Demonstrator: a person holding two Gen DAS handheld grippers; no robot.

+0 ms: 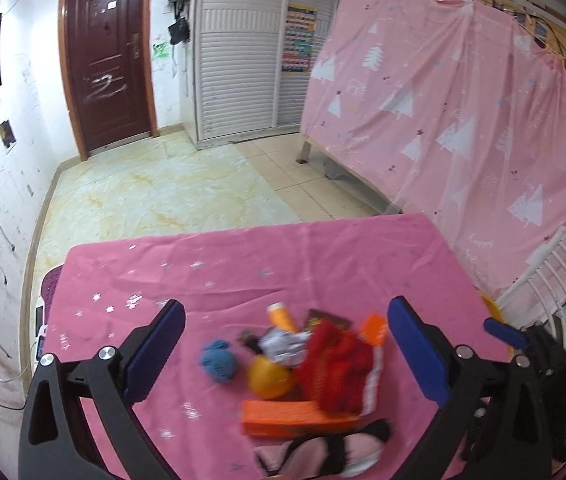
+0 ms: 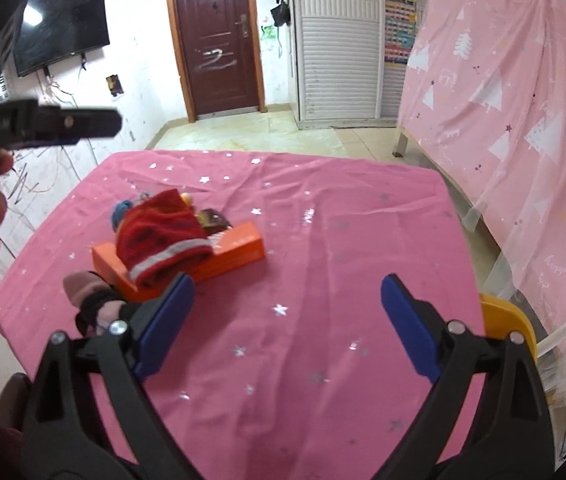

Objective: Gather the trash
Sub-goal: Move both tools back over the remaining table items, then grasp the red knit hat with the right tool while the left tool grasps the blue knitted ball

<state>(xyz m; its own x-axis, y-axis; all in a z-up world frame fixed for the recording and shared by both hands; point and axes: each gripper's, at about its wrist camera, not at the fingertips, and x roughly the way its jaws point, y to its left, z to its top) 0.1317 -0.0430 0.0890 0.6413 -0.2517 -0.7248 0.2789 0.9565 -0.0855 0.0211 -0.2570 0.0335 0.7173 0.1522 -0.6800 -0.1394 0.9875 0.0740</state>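
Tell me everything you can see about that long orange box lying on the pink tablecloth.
The long orange rectangular box looks like thin cardboard, bright orange on all visible faces, closed as far as can be seen, any print too blurred to read. It lies flat on the pink star-patterned tablecloth. A red knitted hat with a white-grey band is draped over its middle, hiding part of the top. A pink and black fabric item lies at its near end; contact there is unclear.
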